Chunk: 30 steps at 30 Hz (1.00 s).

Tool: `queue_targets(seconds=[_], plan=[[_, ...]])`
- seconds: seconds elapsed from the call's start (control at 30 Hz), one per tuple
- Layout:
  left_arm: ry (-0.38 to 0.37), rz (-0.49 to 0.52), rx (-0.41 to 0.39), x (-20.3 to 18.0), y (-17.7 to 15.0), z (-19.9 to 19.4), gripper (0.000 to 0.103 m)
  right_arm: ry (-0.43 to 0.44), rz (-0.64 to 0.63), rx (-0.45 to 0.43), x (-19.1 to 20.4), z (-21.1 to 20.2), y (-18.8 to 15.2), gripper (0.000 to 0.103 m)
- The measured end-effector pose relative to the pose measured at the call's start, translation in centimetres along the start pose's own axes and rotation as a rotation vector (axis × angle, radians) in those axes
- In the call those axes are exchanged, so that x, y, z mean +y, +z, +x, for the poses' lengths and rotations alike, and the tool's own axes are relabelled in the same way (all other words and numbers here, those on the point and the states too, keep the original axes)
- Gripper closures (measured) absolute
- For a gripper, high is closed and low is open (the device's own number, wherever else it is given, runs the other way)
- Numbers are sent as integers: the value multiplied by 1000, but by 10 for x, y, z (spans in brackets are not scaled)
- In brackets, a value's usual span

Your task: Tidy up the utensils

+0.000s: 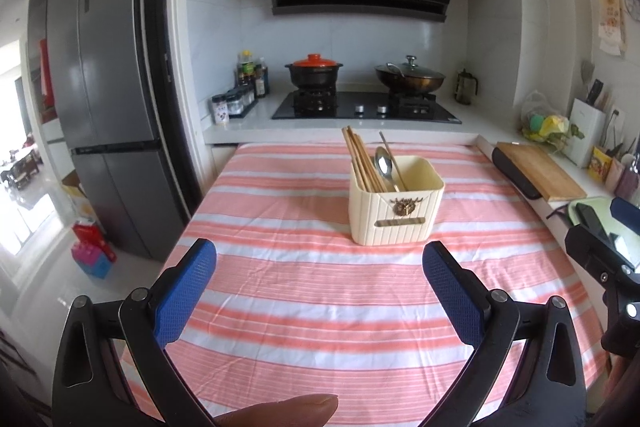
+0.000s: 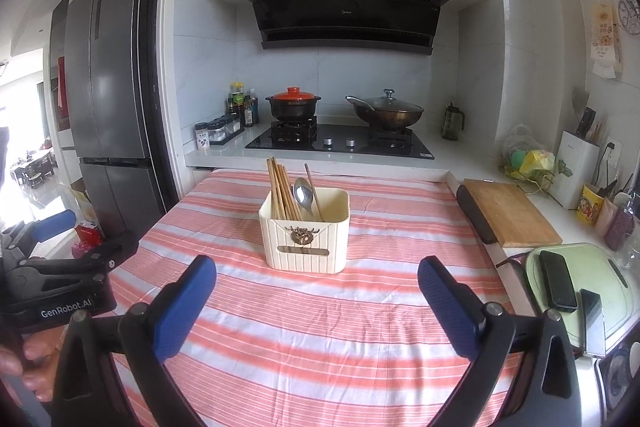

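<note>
A cream ribbed utensil holder [image 1: 396,215] stands on the pink-and-white striped tablecloth [image 1: 304,291]; it also shows in the right wrist view [image 2: 305,241]. Inside it stand several wooden chopsticks [image 1: 360,159], a metal spoon [image 1: 384,163] and a thin metal handle. In the right wrist view the chopsticks [image 2: 282,191] and spoon [image 2: 303,197] lean left. My left gripper [image 1: 320,255] is open and empty, hovering in front of the holder. My right gripper [image 2: 318,269] is open and empty, also in front of the holder. The left gripper's body shows at the right wrist view's left edge [image 2: 60,267].
A wooden cutting board [image 2: 510,213] lies on the counter to the right. A pale green board [image 2: 600,283] holds two phones [image 2: 558,281]. Behind the table is a stove [image 2: 340,143] with an orange-lidded pot [image 2: 294,105] and a wok [image 2: 384,113]. A fridge [image 1: 104,107] stands left.
</note>
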<state>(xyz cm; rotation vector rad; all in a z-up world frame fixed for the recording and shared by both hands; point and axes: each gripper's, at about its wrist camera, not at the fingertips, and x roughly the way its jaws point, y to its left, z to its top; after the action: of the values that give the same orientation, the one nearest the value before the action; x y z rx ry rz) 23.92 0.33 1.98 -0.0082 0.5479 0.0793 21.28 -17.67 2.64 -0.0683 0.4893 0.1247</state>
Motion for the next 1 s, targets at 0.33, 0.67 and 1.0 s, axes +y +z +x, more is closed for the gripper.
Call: queue_targets(seconds=[0.33, 0.67, 1.0], plan=[[3, 13, 0, -2, 2, 1, 0, 0, -15, 2, 4, -3, 2, 0], [2, 18, 3, -3, 1, 0, 0, 5, -27, 5, 7, -2, 4, 0], [9, 33, -2, -3, 0, 0, 0, 7, -36, 7, 10, -4, 3, 0]])
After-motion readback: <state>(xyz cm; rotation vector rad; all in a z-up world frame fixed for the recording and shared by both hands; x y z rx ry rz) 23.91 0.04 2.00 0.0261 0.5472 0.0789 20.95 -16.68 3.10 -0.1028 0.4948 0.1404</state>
